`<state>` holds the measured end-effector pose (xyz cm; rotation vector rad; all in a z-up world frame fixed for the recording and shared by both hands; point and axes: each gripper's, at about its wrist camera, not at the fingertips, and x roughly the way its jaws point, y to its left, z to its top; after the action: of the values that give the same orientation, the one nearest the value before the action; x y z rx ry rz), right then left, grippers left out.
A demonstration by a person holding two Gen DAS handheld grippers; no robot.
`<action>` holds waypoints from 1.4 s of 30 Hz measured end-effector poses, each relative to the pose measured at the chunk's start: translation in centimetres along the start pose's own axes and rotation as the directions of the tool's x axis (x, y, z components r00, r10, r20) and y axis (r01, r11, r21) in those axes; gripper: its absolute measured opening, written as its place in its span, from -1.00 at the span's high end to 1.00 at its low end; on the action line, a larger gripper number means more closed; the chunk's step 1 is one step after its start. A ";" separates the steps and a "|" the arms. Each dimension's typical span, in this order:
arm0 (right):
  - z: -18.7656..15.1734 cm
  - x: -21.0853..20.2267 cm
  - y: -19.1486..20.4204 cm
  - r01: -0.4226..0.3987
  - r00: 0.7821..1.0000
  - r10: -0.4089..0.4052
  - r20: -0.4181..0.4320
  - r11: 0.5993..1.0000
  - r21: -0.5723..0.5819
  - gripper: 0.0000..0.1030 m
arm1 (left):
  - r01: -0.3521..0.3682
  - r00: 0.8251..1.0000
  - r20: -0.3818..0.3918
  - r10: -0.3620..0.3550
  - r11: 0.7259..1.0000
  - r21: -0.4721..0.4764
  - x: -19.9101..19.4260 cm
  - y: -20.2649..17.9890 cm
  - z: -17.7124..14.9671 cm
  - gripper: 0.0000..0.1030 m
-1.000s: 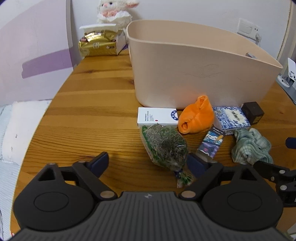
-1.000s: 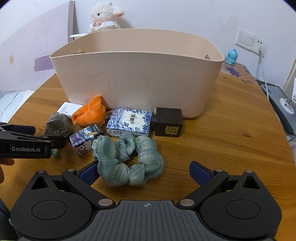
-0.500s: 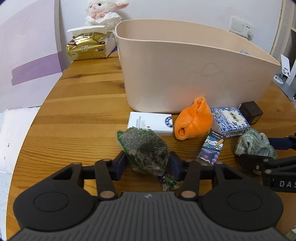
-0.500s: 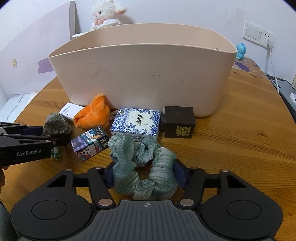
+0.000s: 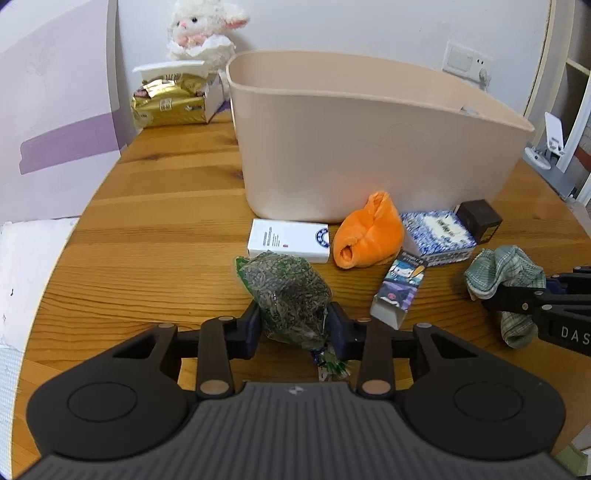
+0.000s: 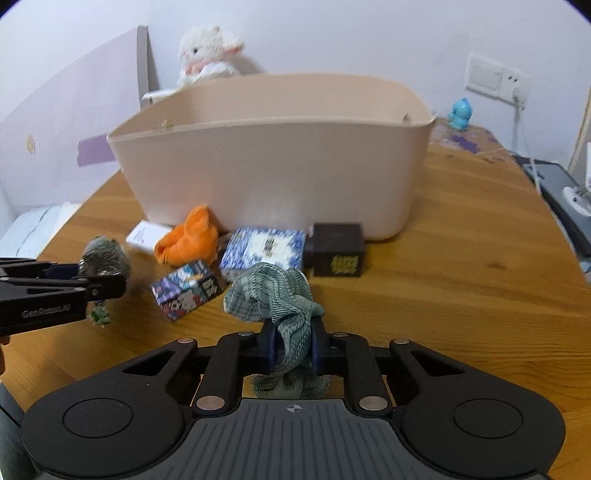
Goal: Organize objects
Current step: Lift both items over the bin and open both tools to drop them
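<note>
On my left wrist view, the left gripper (image 5: pixel 293 330) is clamped on the clear bag of dried green herbs (image 5: pixel 286 291), pads pressed to both sides of the bag near its tied end. Moving right along the wooden table (image 5: pixel 166 229): a white box (image 5: pixel 288 240) at 12 o'clock from the bag, an orange plush pouch (image 5: pixel 367 236) at 1 o'clock, a cartoon-printed carton (image 5: pixel 400 290) at 3 o'clock, then a blue-and-white patterned box (image 5: pixel 437 234) touching a dark cube box (image 5: pixel 478 221). All lie just in front of the beige plastic tub (image 5: pixel 351 155). A gold tissue pack (image 5: pixel 170 101) and a plush lamb (image 5: pixel 201 33) sit at 11 o'clock, behind the tub.

On my right wrist view, the right gripper (image 6: pixel 291 345) is closed narrow on the green checked scrunchie (image 6: pixel 271 291) — fabric bunches above the fingers and hangs below them. The tub (image 6: pixel 273 173) stands at 12 o'clock; the cartoon carton (image 6: pixel 186 288) at 10 o'clock; the dark cube box (image 6: pixel 338 254) at 1 o'clock. A blue figurine (image 6: pixel 460 114) sits far right, by the wall.
</note>
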<state>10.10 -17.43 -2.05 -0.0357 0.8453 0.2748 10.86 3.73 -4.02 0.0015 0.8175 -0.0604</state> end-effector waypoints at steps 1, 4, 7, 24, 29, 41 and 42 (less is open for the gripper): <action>0.2 -0.5 -0.2 0.003 1.000 -0.003 0.013 1.000 0.004 0.69 | 0.000 1.000 0.011 0.000 1.000 0.001 -0.4 0.0 0.1 0.23; 1.0 -2.0 -0.5 0.015 0.998 -0.015 0.057 1.000 0.011 0.69 | -0.005 0.999 0.051 0.005 1.000 0.008 -2.0 -0.2 0.3 0.23; 2.0 -3.6 -0.9 0.018 0.994 -0.020 0.104 1.000 0.015 0.69 | -0.005 0.996 0.093 0.004 1.000 0.012 -3.7 -0.3 0.6 0.23; 12.8 -4.6 -4.4 0.065 0.948 -0.071 0.311 0.997 0.031 0.69 | -0.059 0.953 0.301 0.033 0.995 0.078 -5.4 -2.8 9.2 0.23; 15.3 -1.1 -5.1 0.085 0.963 -0.087 0.253 0.996 0.016 0.69 | -0.090 0.960 0.273 0.060 0.991 0.097 -1.7 -3.8 12.5 0.23; 15.4 5.7 -5.3 0.127 0.990 -0.125 0.058 0.992 -0.027 0.22 | -0.101 0.994 0.061 0.093 0.983 0.153 6.8 -5.2 14.4 0.19; 15.3 5.5 -5.4 0.123 0.991 -0.121 0.062 0.992 -0.024 0.19 | -0.099 0.994 0.049 0.093 0.983 0.152 7.1 -5.2 14.3 0.14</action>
<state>26.13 -19.22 3.66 -0.1041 0.7760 0.1714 25.84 -2.19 0.69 0.1850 0.7684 -0.0321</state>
